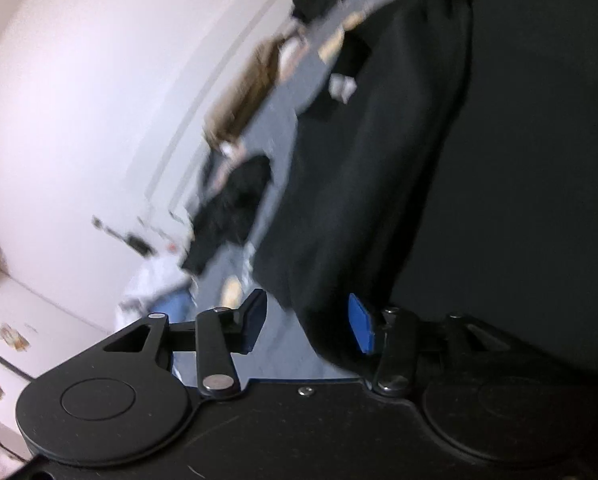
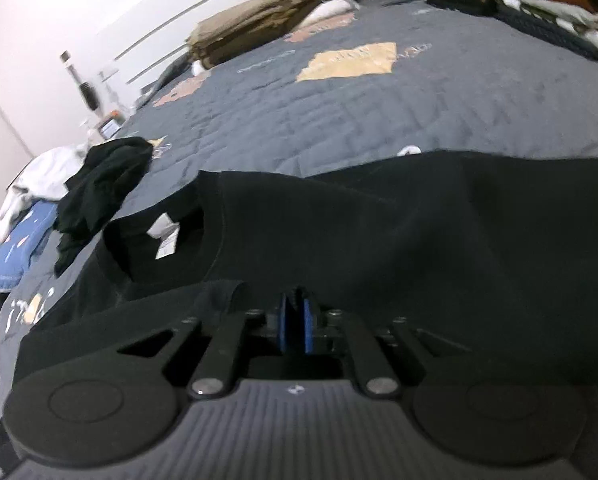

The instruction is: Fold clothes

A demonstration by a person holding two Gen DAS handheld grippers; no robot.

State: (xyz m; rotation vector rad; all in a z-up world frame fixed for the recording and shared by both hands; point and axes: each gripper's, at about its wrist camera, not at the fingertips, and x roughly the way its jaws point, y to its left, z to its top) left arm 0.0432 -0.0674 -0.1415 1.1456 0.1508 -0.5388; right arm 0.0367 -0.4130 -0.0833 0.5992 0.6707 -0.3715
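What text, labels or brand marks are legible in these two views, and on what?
None can be read.
White tags inside the black shirt's collar: print too small and blurred.
Pale lettering on the grey quilt, around the tan patch: blurred and distorted, not legible.
Left wrist view: motion blur, nothing readable.

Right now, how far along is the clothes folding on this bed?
Done: folded stack of clothes at the far corner. In hand: the black T-shirt spread on the grey quilt; right gripper pinches its near edge, left gripper is open at its fabric. Left: crumpled black garment, white and blue clothes.
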